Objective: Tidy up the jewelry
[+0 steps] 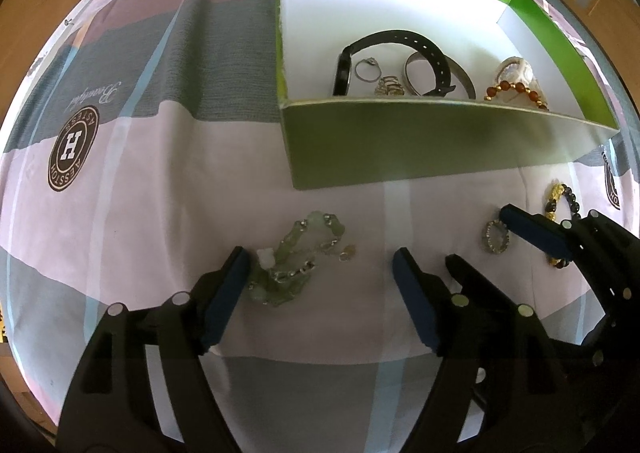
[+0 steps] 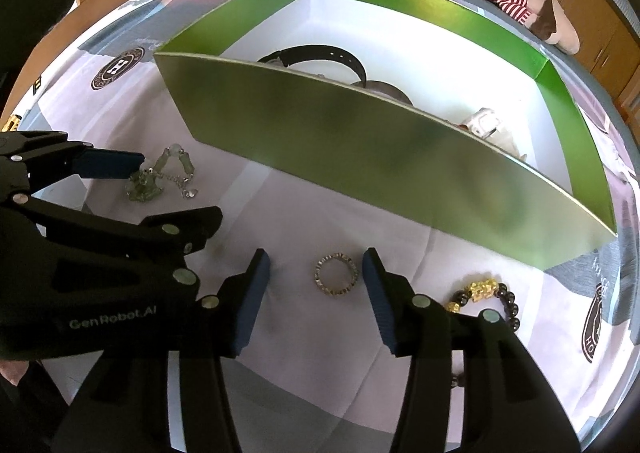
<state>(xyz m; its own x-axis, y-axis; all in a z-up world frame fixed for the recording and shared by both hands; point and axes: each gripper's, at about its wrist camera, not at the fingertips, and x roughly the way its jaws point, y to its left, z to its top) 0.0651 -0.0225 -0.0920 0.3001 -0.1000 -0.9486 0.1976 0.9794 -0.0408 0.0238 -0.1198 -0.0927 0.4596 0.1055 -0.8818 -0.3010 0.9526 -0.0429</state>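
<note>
**Two claws poised over loose pieces, box waiting behind**

Mid-task, by the look of it: green box (image 1: 440, 141) on the bed (image 1: 140, 193) already holding a black watch (image 1: 384, 49), a thin ring (image 1: 366, 69), a bangle (image 1: 416, 73) and an amber bead bracelet (image 1: 516, 89). Three pieces left lying on the bedspread in front of the box.

Left claw (image 1: 320, 265) spread wide, gripping nothing. Green stone bracelet (image 1: 300, 257) heaped on the cloth between the pads, hard against the left fingertip (image 1: 230, 285) and well apart from the other. Probably the pick-up step; next move likely calls for shifting slightly left to centre the heap, lowering to the cloth, then pinching enough links to lift the whole strand.

Right claw (image 2: 316, 281) likewise parted and empty. Small studded ring (image 2: 335, 276) flat on the cloth between its pads, nearer the right one. Thin and flat, so likely needs the tips pressed right down to the fabric before closing. Black-and-gold bead bracelet (image 2: 484, 295) just beside the right finger, outside the grasp, partly hidden behind it.
</note>
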